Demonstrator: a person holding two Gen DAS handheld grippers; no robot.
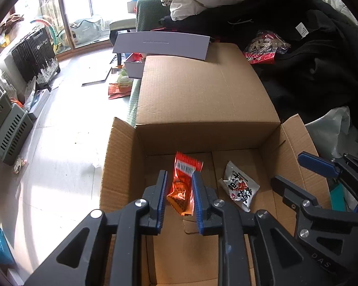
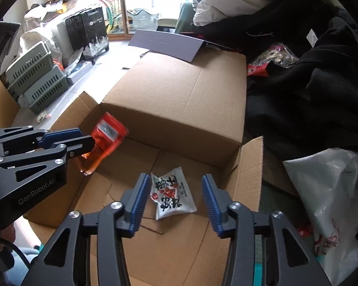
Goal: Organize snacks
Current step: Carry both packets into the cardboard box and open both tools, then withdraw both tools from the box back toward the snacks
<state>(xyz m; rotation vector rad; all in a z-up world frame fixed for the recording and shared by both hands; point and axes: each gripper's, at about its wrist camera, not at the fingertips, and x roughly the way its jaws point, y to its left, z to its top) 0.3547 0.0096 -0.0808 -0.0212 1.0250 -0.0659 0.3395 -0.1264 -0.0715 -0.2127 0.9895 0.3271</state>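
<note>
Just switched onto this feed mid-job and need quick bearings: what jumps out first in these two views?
The bright orange snack packet stands out first, pinched in the left gripper above the open cardboard box. Next is the white snack packet with bold black and red characters, lying on the box floor below the open right gripper. Behind the box, a large folded-back flap meets a heap of dark clothing on the right.

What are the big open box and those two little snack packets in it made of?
The open box looks like matte brown corrugated cardboard, with faint ribbing showing. The orange packet, pinched in the left gripper, seems glossy translucent plastic film; light glows through it. The white packet appears crinkled printed plastic, possibly foil-lined.
</note>
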